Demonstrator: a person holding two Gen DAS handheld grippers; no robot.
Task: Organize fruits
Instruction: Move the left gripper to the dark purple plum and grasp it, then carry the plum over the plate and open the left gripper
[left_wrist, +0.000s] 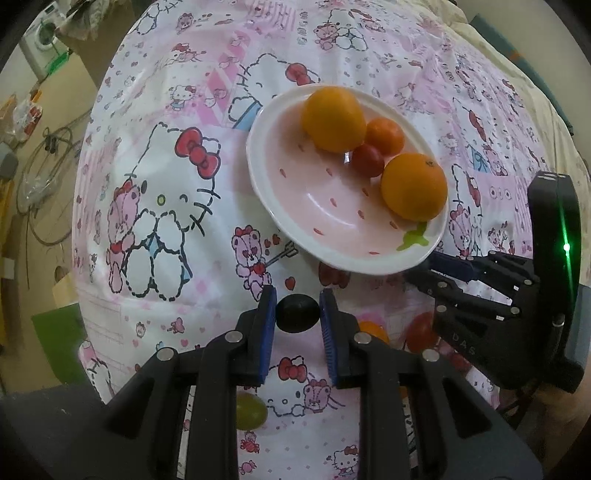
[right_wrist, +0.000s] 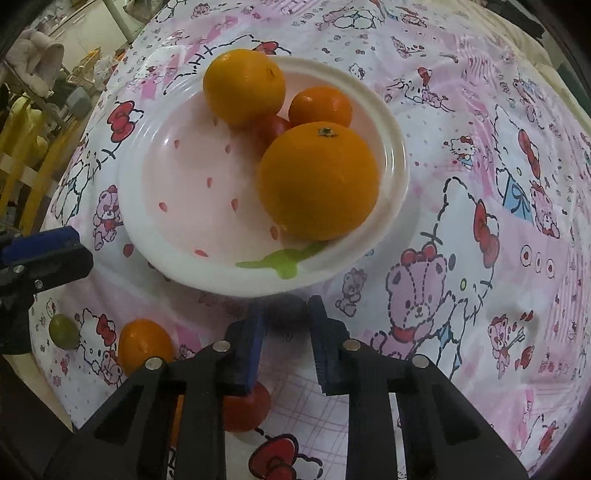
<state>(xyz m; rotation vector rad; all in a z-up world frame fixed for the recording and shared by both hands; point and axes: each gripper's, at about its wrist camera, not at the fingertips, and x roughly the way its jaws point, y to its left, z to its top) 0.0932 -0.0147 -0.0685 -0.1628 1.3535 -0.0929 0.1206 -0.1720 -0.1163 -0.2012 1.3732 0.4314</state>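
A pink-and-white plate (left_wrist: 295, 221) (right_wrist: 155, 236) lies on the patterned cloth. It holds two oranges (left_wrist: 334, 118) (left_wrist: 413, 186), a small tangerine (left_wrist: 385, 136) and a red cherry tomato (left_wrist: 367, 159). My left gripper (left_wrist: 297, 314) hangs just short of the plate's near rim, shut on a dark oval grape (left_wrist: 297, 313). My right gripper (right_wrist: 286, 321) (left_wrist: 430, 273) sits at the plate's near edge, its blue pads closed on a blurred dark round fruit (right_wrist: 286, 308). In the right wrist view the nearer orange (right_wrist: 319, 181) fills the plate's right side.
Loose on the cloth near me lie a green grape (left_wrist: 251, 410) (right_wrist: 63, 331), a small orange fruit (left_wrist: 373, 330) (right_wrist: 146, 347) and a red tomato (left_wrist: 421, 330) (right_wrist: 245, 408). The cloth drops off at the left, above a floor with cables (left_wrist: 48, 177) and boxes.
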